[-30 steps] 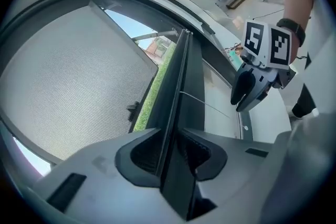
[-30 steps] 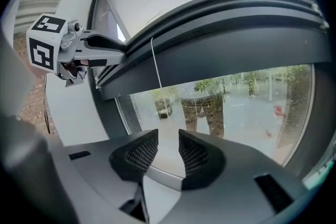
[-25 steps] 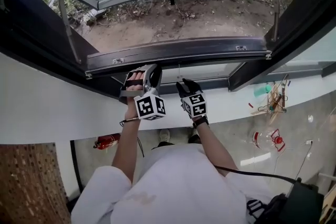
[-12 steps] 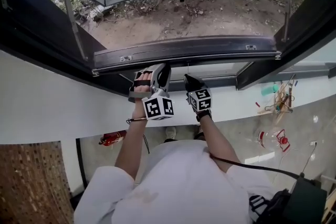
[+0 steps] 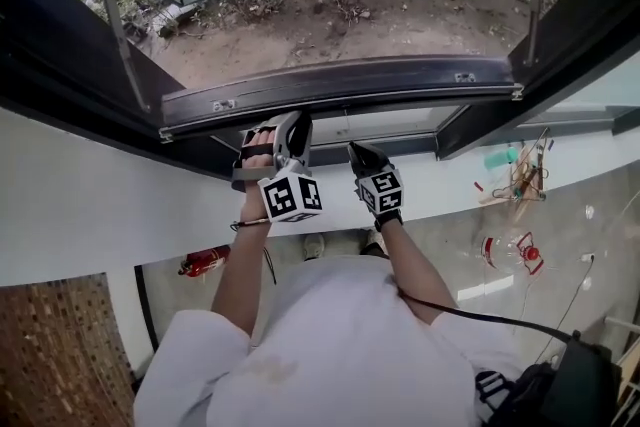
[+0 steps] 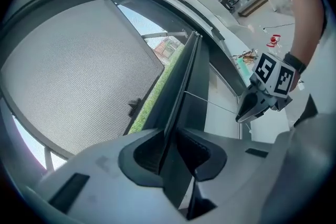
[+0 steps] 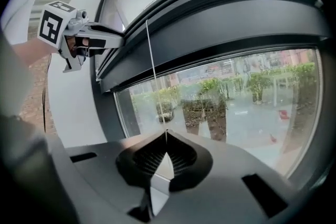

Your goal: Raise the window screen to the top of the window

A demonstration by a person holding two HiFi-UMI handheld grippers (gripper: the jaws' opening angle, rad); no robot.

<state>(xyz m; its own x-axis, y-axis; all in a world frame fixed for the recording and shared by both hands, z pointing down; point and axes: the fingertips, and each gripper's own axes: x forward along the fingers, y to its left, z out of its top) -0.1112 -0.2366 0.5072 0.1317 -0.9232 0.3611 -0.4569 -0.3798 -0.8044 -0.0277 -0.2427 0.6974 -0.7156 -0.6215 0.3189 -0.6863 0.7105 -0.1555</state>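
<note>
Left gripper (image 6: 170,150) is clamped on the dark screen bar (image 6: 185,86). Right gripper (image 7: 166,137), just beside it, is pinched shut on the thin pull cord (image 7: 151,60) running up from its tips.

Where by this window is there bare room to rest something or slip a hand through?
The white ledge left of the left gripper is bare. The opening above the dark rail, between the side stays, lets a hand through. The middle is crowded: the right gripper pinches the cord there.
</note>
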